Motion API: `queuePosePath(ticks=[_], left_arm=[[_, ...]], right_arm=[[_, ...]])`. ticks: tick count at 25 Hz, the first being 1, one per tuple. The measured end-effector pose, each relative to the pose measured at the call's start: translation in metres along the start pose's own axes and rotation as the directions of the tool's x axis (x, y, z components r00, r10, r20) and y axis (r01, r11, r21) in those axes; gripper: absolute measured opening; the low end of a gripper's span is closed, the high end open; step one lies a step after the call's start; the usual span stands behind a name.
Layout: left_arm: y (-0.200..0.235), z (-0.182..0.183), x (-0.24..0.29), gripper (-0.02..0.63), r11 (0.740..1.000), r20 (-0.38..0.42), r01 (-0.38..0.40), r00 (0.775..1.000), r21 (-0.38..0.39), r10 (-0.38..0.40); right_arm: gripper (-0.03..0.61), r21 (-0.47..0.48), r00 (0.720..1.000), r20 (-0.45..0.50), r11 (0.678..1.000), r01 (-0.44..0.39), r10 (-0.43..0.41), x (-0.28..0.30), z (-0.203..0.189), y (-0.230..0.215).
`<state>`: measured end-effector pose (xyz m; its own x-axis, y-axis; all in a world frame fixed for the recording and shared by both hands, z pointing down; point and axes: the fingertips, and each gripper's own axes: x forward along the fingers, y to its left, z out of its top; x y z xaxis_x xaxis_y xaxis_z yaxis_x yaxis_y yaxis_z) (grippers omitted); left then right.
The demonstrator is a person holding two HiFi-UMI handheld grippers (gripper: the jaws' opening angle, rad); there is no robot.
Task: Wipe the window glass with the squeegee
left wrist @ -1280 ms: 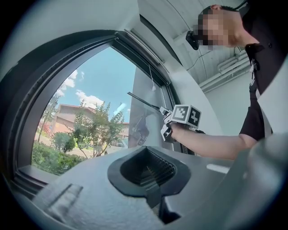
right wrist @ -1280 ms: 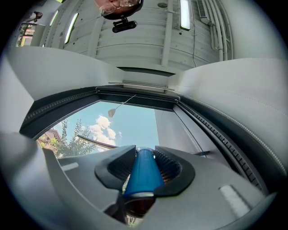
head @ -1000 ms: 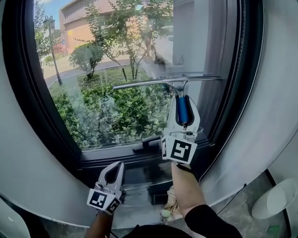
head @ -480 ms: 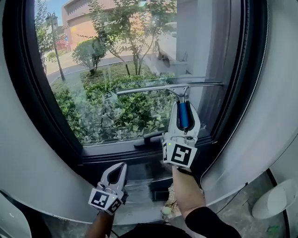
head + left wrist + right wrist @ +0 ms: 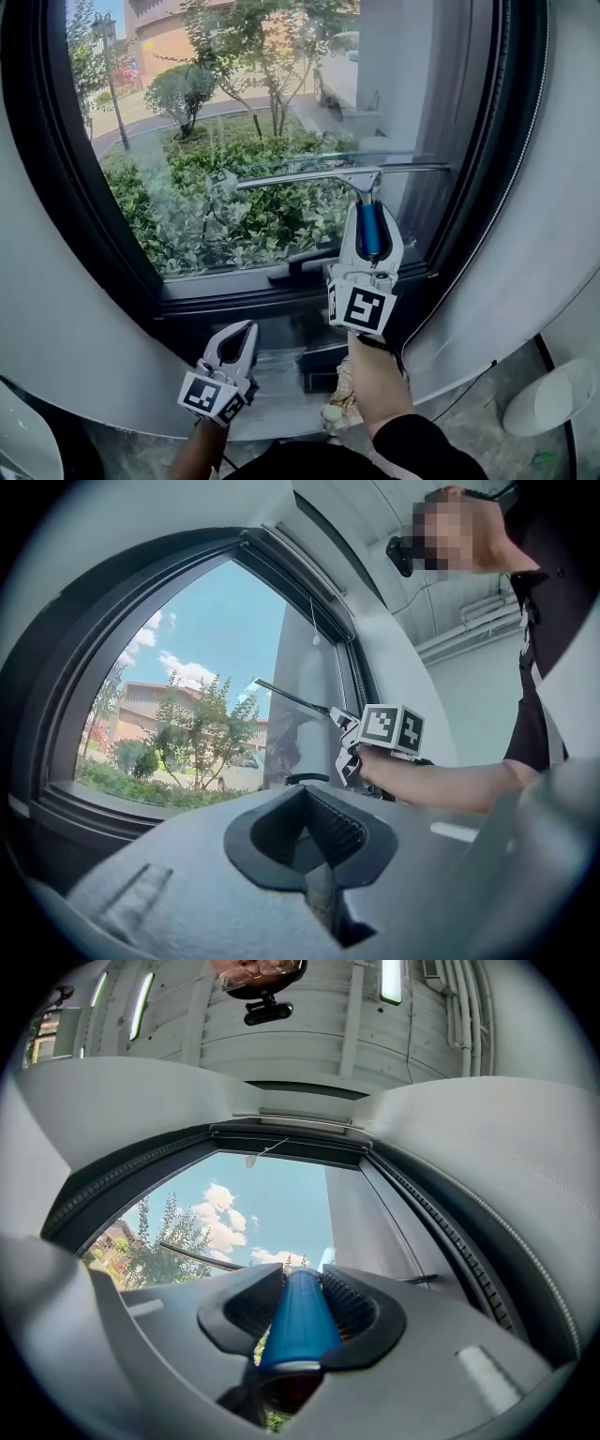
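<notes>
Two hand-held grippers at a dark-framed window: the right gripper (image 5: 368, 234) is clamped on the blue handle of the squeegee (image 5: 319, 176), whose blade lies flat across the window glass (image 5: 253, 103) just above the jaws, toward the pane's lower right. The left gripper (image 5: 236, 336), jaws pressed together on nothing, hangs below the window frame (image 5: 234, 302).

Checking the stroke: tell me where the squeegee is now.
Head view, right of centre: the squeegee lies across the lower window glass, blue handle clamped in the right gripper.
</notes>
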<state>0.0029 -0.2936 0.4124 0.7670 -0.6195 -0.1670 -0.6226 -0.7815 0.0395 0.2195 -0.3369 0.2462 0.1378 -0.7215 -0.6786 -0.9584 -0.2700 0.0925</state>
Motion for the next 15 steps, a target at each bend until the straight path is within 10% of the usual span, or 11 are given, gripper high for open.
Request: queuePosePath(ticks=[15], left_arm=[[0.003,0.004,-0.002,0.0,1.0,0.026,0.005,1.0,0.0,-0.005]], right_arm=[[0.129,-0.02,0.997,-0.071,1.0,-0.011,0.009,-0.019,-0.02,0.0]])
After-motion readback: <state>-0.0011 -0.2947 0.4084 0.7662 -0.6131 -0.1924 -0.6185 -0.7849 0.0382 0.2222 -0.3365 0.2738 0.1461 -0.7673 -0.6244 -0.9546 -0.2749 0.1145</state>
